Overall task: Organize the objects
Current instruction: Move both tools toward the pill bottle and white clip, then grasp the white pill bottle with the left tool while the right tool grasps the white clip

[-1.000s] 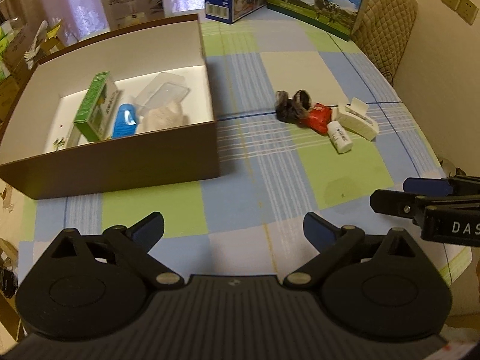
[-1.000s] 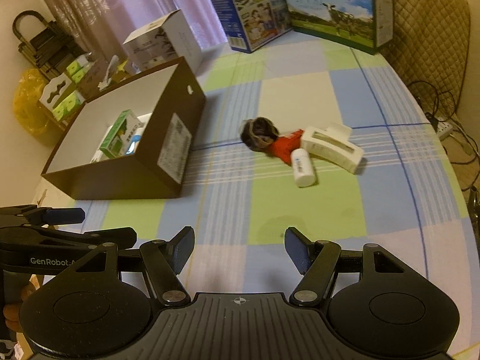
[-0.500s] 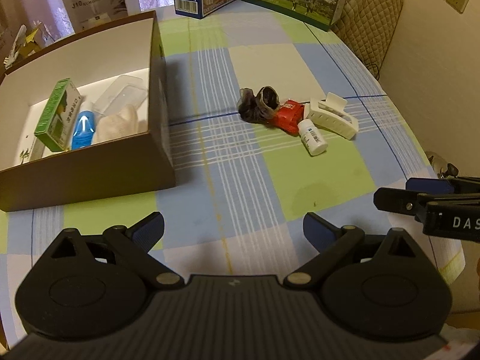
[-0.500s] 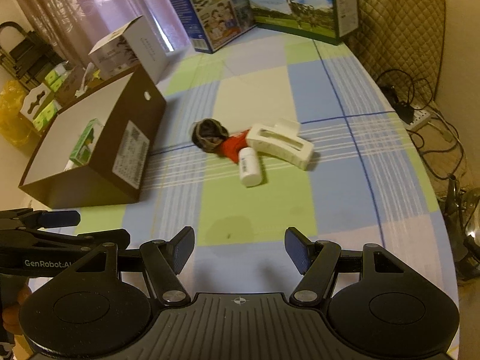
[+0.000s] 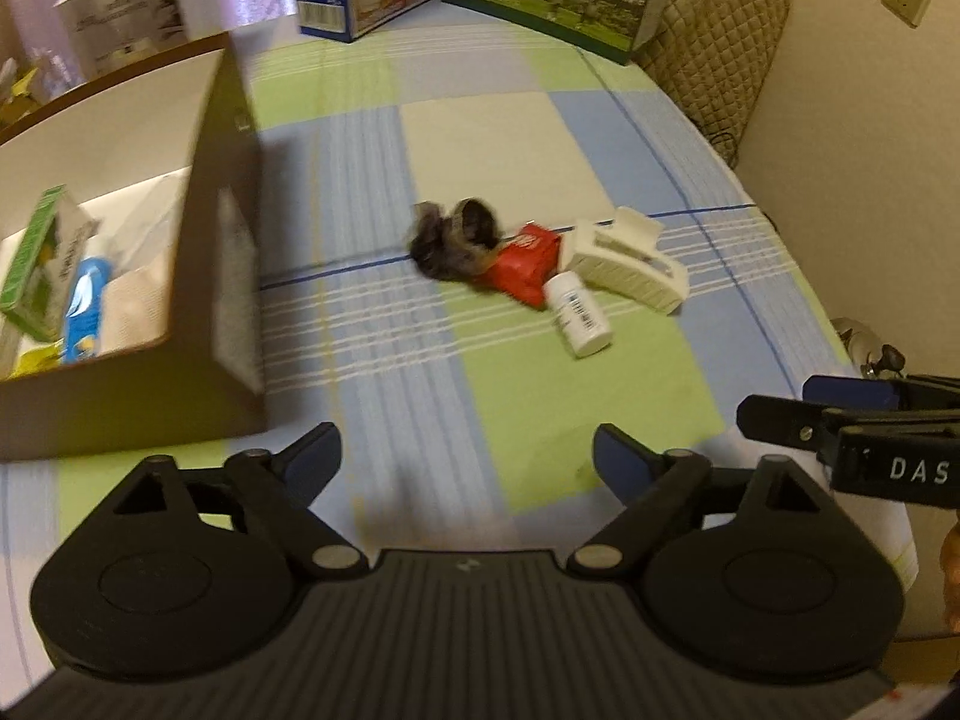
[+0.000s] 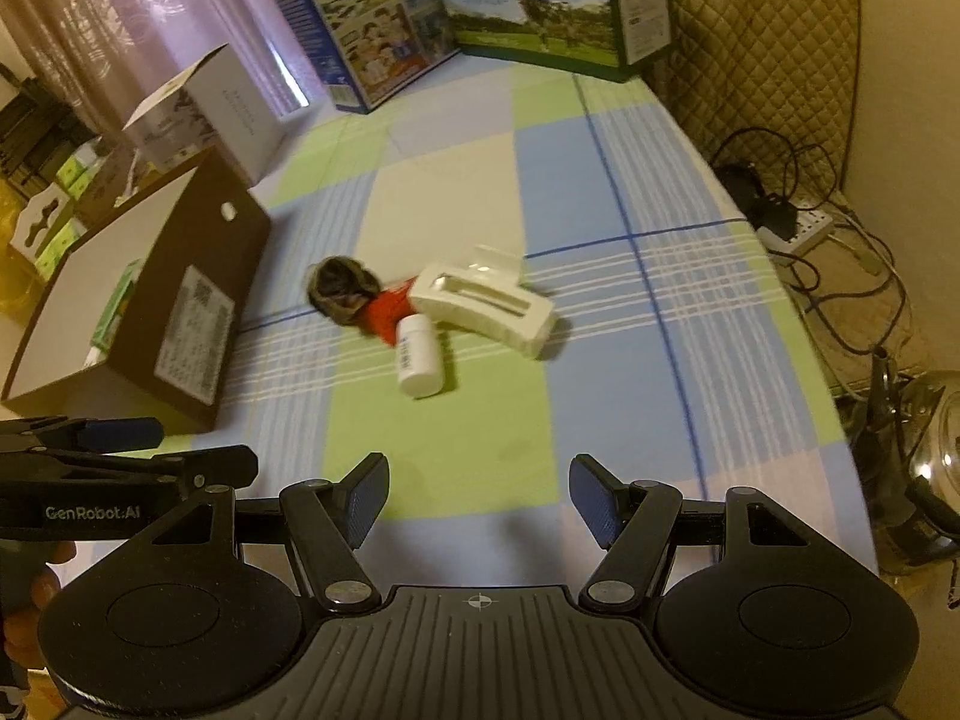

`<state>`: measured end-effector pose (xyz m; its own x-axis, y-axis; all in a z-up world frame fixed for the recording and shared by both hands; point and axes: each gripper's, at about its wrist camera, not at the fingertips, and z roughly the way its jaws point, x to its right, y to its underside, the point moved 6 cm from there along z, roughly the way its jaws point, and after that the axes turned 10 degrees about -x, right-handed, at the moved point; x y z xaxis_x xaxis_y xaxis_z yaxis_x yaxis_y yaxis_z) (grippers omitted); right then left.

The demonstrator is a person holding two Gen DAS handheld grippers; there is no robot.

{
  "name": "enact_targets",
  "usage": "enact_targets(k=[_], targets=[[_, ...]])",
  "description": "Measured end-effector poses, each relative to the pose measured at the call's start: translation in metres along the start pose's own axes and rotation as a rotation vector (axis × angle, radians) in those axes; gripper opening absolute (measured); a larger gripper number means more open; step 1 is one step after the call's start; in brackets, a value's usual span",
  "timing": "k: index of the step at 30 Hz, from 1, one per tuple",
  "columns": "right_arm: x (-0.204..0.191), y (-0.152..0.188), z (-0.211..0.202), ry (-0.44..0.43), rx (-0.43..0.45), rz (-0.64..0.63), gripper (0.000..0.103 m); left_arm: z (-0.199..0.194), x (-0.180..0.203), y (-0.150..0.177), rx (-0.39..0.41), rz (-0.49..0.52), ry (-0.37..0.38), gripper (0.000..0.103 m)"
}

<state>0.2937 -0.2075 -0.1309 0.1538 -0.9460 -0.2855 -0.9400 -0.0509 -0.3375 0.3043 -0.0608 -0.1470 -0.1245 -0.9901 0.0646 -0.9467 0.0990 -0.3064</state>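
both claws, left claw (image 5: 467,453) and right claw (image 6: 478,495), gape empty (nothing gripped) short of the white bottle (image 6: 418,355).

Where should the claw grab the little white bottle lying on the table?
Probably across the middle of the white bottle. It lies on its side, one end against the red packet and near the white hair clip. Come from above with the open right claw, fingers either side of its round body, toward the free end.

Both wrist views look down-forward over table (image 5: 516,396); share brown box (image 6: 180,312), central clutter.
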Motion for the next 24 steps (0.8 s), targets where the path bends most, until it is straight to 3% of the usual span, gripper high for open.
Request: enact_targets(k=[4,9,11,18,24], targets=[[0.015,-0.004,0.004,0.018,0.0,0.025,0.064,0.016,0.017,-0.014,0.001,0.033,0.018,0.074],[0.033,-0.007,0.01,0.034,-0.001,0.054,0.064,0.038,0.031,-0.031,-0.01,0.043,0.042,0.071],[0.039,-0.008,0.012,0.038,-0.008,0.065,0.064,0.047,0.034,-0.037,-0.022,0.039,0.04,0.064],[0.053,-0.013,0.018,0.046,-0.021,0.078,0.064,0.069,0.042,-0.057,-0.032,0.018,0.052,0.059],[0.062,-0.018,0.021,0.051,-0.024,0.087,0.064,0.087,0.046,-0.068,-0.049,0.007,0.06,0.044]])
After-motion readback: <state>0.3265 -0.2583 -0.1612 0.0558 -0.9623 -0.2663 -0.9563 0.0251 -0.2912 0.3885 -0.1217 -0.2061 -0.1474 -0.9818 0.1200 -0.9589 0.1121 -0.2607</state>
